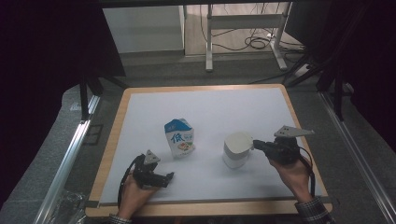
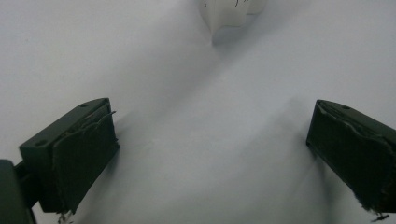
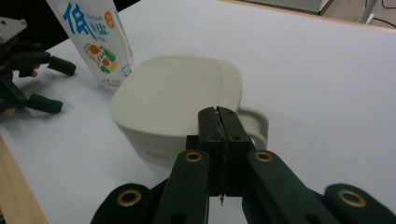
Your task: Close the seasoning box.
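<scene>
- Right hand-held gripper [image 1: 257,145] is sitting at the cream lidded container [image 1: 237,149], at its handle side; jaws are closed flat against each other, and from the right gripper view [image 3: 219,122] they're lying just over the lid edge beside the handle [image 3: 254,123]. Can't tell if they're pinching anything.
- Container is standing upright on the white counter [image 1: 210,107], right of centre, handle pointing toward the right hand.
- Milk carton [image 1: 180,138] is standing just left of it, apart, not touching.
- Left hand-held gripper [image 1: 168,177] is resting low on the counter near the front edge, jaws spread wide, holding nothing [image 2: 205,154].
- Key relation: the carton is lying forward of the left hand-held gripper and slightly to its right, clearly nearer to it than to the right one. I'd judge that's the left's pick.
</scene>
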`<move>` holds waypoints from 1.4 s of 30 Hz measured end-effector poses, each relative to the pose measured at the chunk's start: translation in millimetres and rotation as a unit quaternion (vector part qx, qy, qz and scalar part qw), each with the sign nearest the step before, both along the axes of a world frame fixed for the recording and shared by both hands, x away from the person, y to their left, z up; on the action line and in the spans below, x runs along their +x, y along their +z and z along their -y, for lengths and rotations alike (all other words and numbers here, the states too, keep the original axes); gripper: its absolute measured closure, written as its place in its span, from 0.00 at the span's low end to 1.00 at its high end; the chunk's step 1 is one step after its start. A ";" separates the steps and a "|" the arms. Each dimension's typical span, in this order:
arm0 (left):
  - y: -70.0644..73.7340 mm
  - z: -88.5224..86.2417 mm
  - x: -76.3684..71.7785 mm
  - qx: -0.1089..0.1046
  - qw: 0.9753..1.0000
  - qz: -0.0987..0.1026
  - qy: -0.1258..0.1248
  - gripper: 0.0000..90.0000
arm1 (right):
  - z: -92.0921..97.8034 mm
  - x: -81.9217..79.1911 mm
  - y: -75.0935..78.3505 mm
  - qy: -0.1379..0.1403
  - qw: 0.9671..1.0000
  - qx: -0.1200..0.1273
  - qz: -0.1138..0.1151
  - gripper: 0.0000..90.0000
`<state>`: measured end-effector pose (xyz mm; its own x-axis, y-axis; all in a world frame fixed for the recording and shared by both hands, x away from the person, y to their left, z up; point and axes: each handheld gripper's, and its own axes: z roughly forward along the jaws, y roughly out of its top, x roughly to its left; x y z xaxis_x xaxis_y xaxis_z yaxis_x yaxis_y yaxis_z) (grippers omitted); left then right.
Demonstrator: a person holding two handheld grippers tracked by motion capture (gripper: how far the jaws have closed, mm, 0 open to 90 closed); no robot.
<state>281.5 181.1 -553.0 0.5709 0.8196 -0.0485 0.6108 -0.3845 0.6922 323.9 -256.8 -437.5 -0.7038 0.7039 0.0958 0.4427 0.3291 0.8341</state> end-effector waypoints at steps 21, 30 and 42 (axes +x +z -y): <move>0.1 -0.3 0.0 0.001 1.000 0.000 -0.001 0.01 | -9.8 -20.7 -38.7 0.018 1.000 -0.005 -0.022 0.99; 0.1 -0.3 -0.1 0.001 1.000 0.000 -0.001 0.01 | -18.1 -24.2 -50.4 0.030 0.999 -0.008 -0.027 0.99; 0.0 -0.2 -0.2 0.001 1.000 0.000 -0.001 0.01 | -31.4 -23.3 -65.2 0.047 0.998 -0.011 -0.034 0.99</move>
<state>281.3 181.4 -553.0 0.5725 0.8186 -0.0461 0.6097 -0.3874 0.6915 300.6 -225.4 -502.7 -0.7586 0.6382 0.1312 0.4650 0.3893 0.7951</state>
